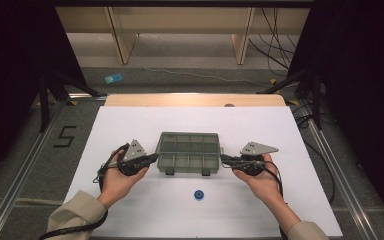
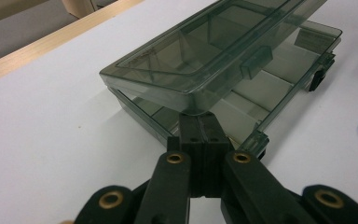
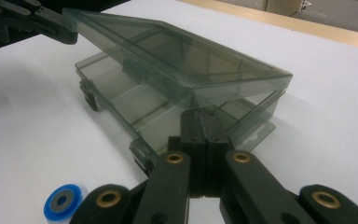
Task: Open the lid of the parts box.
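Left gripper (image 1: 152, 158): jaws fully closed on themselves, nothing pinched between them. In the left gripper view the closed tips sit under the lid's (image 2: 200, 56) near corner, propping it from below.

Box (image 1: 188, 152): smoky clear compartment case, mid-table (image 1: 130, 125), between the two grippers. Lid is raised off the base (image 2: 270, 93) at the front edge, tilted, not flat; hinge side appears to be at the far edge. Both front latches look undone. The compartments that can be seen appear empty.

Blue ring (image 1: 198, 194): lies on the table in front of the box, well apart from it, untouched.

Right gripper (image 1: 223, 159): jaws likewise pressed together, holding nothing. Tips are tucked under the lid's other front corner, mirroring the left.

Progress, as judged: lid unlatched and part-lifted, perhaps a quarter open. Left to do: swing the lid fully back; the ring probably goes in after.
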Available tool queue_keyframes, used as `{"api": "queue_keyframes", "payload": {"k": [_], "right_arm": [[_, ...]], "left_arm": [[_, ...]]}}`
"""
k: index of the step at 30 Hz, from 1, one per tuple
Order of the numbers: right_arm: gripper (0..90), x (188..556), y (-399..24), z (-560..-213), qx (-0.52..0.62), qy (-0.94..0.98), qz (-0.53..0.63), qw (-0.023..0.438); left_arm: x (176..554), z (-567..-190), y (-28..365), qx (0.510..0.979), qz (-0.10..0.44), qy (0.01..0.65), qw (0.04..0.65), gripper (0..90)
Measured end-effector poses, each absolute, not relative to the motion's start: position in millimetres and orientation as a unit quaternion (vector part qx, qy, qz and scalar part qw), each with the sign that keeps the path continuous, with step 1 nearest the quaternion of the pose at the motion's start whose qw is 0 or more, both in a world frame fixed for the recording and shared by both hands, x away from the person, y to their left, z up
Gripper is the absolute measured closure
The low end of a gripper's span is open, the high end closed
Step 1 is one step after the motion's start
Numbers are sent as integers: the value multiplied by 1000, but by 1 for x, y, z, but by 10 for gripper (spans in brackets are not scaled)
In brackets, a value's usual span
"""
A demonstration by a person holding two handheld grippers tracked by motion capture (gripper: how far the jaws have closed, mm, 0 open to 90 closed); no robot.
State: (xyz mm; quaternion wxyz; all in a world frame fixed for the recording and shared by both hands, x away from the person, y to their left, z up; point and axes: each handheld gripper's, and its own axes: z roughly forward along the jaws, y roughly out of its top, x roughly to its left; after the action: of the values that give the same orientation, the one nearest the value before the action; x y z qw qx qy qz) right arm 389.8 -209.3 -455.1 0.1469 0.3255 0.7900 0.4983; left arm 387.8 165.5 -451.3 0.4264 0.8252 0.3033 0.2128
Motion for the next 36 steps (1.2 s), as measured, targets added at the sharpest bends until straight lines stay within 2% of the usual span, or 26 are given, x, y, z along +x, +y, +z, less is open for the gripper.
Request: {"api": "queue_keyframes", "payload": {"k": [36], "right_arm": [[900,398,-208,-442,331,778,508,165]], "left_arm": [[398,-441,168,800,228,323,451,899]]}}
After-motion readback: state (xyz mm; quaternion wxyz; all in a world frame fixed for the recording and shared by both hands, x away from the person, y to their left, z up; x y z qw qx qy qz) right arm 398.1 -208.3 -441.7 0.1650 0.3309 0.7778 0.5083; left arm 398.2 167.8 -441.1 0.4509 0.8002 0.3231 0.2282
